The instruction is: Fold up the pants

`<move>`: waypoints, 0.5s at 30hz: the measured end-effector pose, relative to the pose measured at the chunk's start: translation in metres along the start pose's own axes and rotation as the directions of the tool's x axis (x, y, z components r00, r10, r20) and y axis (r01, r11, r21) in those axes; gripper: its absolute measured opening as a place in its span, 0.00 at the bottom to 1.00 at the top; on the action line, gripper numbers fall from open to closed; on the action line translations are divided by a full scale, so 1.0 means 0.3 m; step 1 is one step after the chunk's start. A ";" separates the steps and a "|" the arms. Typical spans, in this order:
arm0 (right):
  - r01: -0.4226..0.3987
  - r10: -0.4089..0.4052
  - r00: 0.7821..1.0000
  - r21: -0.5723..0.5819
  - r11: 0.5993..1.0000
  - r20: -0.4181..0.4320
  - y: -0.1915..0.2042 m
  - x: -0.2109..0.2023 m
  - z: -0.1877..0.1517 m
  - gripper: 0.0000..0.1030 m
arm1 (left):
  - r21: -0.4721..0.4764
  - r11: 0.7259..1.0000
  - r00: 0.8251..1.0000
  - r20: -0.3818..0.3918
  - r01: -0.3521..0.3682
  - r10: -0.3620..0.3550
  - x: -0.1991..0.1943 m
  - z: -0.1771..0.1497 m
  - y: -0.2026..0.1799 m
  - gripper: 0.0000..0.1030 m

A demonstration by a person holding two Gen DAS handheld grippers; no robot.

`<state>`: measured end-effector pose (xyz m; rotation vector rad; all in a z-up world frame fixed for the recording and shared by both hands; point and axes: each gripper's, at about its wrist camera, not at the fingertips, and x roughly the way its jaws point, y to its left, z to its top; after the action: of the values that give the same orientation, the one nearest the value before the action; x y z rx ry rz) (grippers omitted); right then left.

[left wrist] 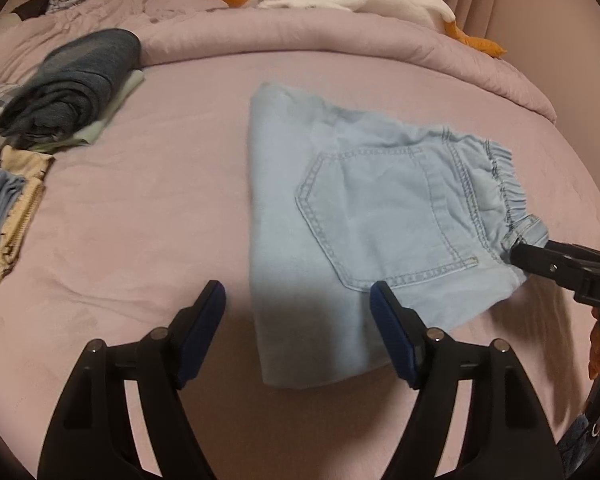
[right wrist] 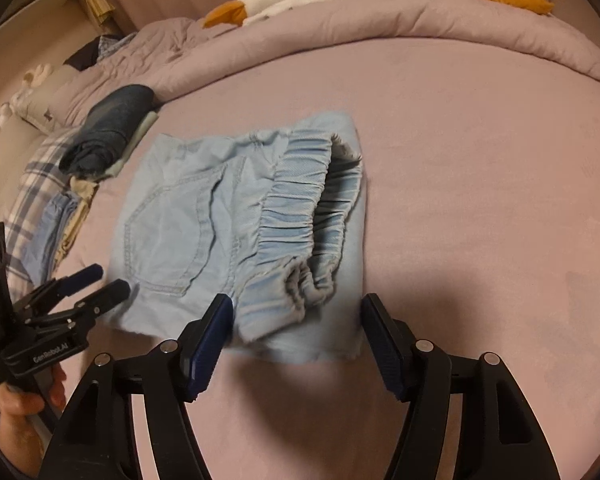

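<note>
Between spread hand-held gripper (right wrist: 296, 340) fingers, folded pants (right wrist: 236, 232)

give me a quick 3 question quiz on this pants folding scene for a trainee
1. True or false: the light blue pants lie folded on the pink bed sheet.
2. Which gripper has its tips at the elastic waistband?
A. the left gripper
B. the right gripper
C. neither
3. Fill in: the dark folded garment sits on a pale ____ one.

Key
1. True: the pants are folded over, back pocket facing up.
2. B: the right gripper's open fingers reach the waistband corner; the left one is open at the folded edge.
3. green
</note>
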<state>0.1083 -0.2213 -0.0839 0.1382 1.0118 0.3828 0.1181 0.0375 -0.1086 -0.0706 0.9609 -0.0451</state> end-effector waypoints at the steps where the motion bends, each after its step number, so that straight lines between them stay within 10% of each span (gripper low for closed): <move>1: -0.001 0.001 1.000 -0.003 1.000 0.006 0.005 -0.018 -0.005 0.64 | 0.000 1.000 1.000 0.004 -0.003 0.003 -0.016 0.003 -0.001 0.85; 15: 0.022 -0.007 0.993 -0.123 0.992 0.115 0.113 -0.184 -0.028 0.99 | -0.033 0.999 0.998 0.063 -0.015 0.017 -0.249 0.018 -0.057 0.99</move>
<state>0.0668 -0.2111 -0.0344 0.0398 0.8729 0.4189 0.0796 0.0259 -0.0429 -0.0938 0.8987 -0.0121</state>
